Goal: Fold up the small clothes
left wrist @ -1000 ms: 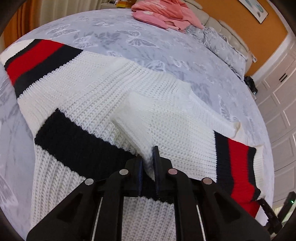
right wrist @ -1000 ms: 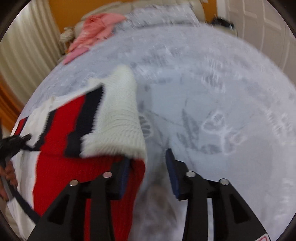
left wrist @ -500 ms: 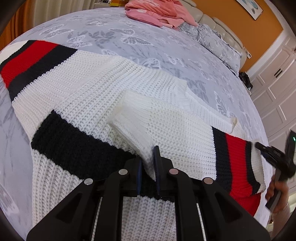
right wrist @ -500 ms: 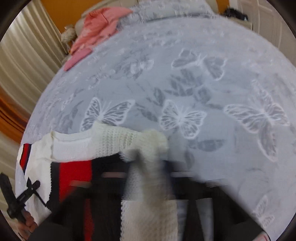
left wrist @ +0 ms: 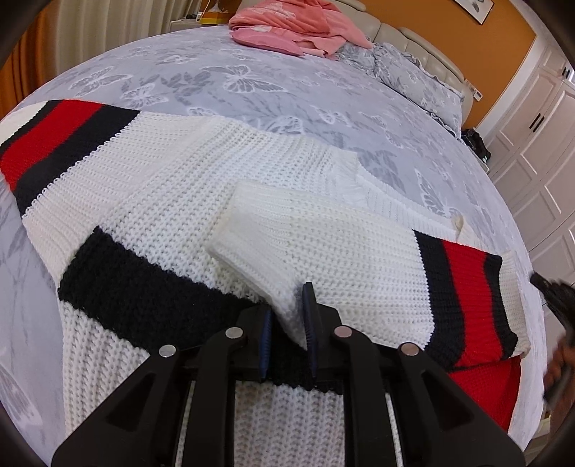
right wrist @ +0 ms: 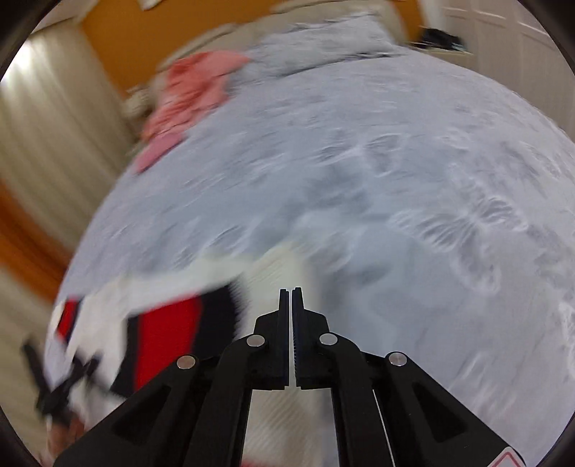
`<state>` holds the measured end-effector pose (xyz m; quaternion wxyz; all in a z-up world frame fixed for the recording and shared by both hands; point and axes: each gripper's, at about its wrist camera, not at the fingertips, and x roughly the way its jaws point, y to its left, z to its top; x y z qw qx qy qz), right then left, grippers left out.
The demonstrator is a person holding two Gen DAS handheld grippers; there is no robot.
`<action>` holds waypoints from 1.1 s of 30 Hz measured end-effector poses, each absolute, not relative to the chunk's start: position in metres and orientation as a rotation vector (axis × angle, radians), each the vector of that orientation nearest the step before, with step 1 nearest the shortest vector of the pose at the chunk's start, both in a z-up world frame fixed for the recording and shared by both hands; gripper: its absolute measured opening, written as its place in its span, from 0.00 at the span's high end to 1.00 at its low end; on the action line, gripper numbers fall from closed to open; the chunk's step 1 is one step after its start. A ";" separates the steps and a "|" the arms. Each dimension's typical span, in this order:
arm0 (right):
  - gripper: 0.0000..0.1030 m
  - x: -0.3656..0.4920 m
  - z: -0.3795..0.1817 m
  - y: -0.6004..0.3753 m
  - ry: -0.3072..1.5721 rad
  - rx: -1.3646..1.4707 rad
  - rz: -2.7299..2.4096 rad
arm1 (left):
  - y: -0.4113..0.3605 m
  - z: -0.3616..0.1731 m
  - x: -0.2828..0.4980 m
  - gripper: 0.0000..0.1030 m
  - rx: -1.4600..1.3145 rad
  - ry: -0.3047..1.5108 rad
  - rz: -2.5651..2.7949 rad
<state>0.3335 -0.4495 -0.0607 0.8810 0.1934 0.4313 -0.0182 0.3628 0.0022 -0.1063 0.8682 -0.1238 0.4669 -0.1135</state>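
A white knit sweater with red and navy stripes lies spread on the bed. Its right sleeve is folded across the body, cuff pointing left. My left gripper is shut on the lower edge of that folded sleeve. In the blurred right wrist view the sweater shows at lower left. My right gripper is shut with nothing between its fingers, over the sweater's right edge. It also shows at the right edge of the left wrist view.
The bed has a grey butterfly-print cover. A pile of pink clothes lies at its far end, next to grey pillows. White cupboard doors stand to the right.
My right gripper let go of the sleeve, shut empty and is swinging fast. My left gripper kept its grip on the folded sleeve and loosened slightly.
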 end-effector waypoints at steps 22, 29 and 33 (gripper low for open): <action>0.54 0.174 -0.067 -0.305 1.011 0.157 0.004 | 0.335 -0.112 0.410 0.29 -1.046 0.776 0.291; 0.53 0.172 -0.080 -0.289 1.060 0.174 0.012 | 0.321 -0.087 0.437 0.95 -0.871 0.799 0.205; 0.53 0.172 -0.072 -0.289 1.035 0.218 0.018 | 0.258 -0.011 0.426 0.95 -0.690 0.673 0.029</action>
